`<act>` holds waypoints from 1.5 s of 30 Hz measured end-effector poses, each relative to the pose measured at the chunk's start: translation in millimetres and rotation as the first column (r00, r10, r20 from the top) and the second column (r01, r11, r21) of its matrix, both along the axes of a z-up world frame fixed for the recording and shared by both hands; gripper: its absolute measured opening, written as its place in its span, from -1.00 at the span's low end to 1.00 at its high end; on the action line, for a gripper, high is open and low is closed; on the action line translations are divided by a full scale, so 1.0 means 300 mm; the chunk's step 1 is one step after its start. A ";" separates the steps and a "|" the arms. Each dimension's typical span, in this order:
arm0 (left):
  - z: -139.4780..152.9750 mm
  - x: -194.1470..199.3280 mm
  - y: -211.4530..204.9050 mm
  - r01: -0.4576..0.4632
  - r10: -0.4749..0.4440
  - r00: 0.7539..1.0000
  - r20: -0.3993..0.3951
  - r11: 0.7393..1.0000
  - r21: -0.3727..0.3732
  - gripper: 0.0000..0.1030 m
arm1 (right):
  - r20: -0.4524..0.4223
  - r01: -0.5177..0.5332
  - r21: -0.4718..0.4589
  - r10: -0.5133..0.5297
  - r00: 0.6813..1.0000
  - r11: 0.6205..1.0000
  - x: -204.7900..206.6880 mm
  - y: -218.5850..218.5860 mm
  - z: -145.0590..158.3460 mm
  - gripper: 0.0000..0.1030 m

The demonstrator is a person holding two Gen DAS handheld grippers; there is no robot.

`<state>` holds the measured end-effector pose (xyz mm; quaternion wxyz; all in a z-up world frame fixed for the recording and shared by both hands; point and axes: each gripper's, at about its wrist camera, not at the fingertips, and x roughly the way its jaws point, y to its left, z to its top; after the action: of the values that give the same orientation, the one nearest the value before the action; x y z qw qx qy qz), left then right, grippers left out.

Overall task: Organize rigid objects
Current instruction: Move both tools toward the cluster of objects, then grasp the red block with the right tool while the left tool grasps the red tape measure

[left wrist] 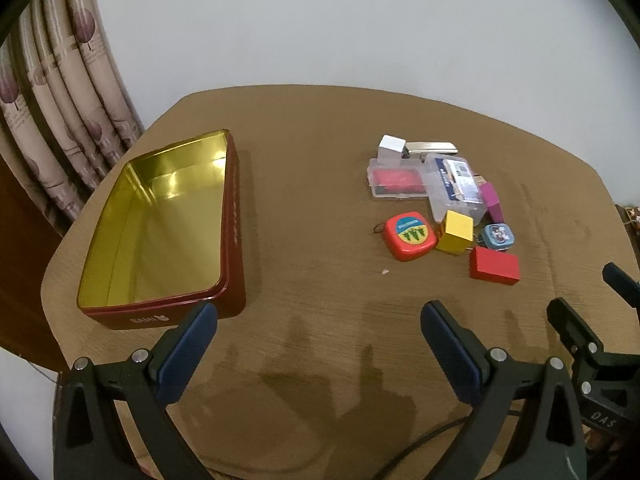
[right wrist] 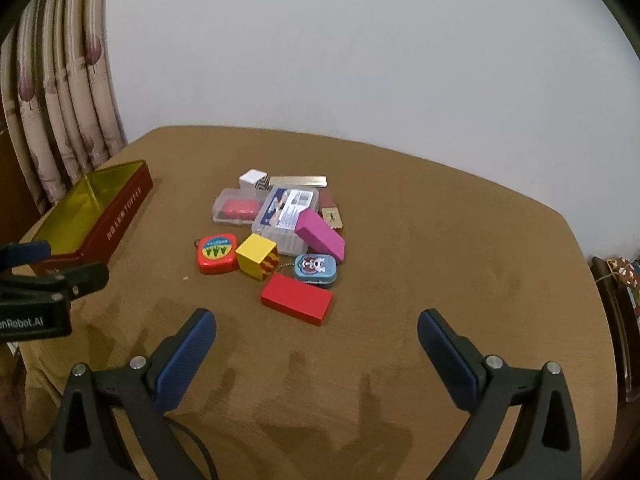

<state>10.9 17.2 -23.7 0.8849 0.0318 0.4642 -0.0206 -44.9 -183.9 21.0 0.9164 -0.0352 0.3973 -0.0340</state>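
We hold both grippers spread wide, empty: left gripper (left wrist: 319,322), right gripper (right wrist: 317,330). Ahead of the right one, a pile: red block (right wrist: 296,298) nearest, yellow cube (right wrist: 256,255), pink block (right wrist: 319,233). Left-ahead of the left gripper, the tin (left wrist: 234,216), red outside, gold inside, open. Only the right view shows the cube's striped side.
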 end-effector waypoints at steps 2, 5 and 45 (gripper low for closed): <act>-0.009 0.008 0.007 -0.003 0.003 1.000 -0.007 1.000 0.000 0.97 | -0.014 -0.003 -0.005 0.003 1.000 1.000 0.015 0.000 -0.015 1.00; -0.027 0.022 0.014 -0.006 0.006 1.000 -0.016 1.000 0.003 0.97 | -0.039 -0.008 -0.005 0.007 0.999 1.000 0.038 -0.002 -0.040 1.00; -0.140 0.222 -0.071 0.016 -0.030 0.983 -0.184 0.997 -0.073 0.95 | -0.209 0.211 0.022 -0.202 0.957 0.977 0.332 -0.128 -0.262 0.31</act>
<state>77.5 -4.0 -65.7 0.8383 0.0034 0.5428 -0.0503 54.7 -222.3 -57.6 0.8624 0.0232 0.4919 -0.1170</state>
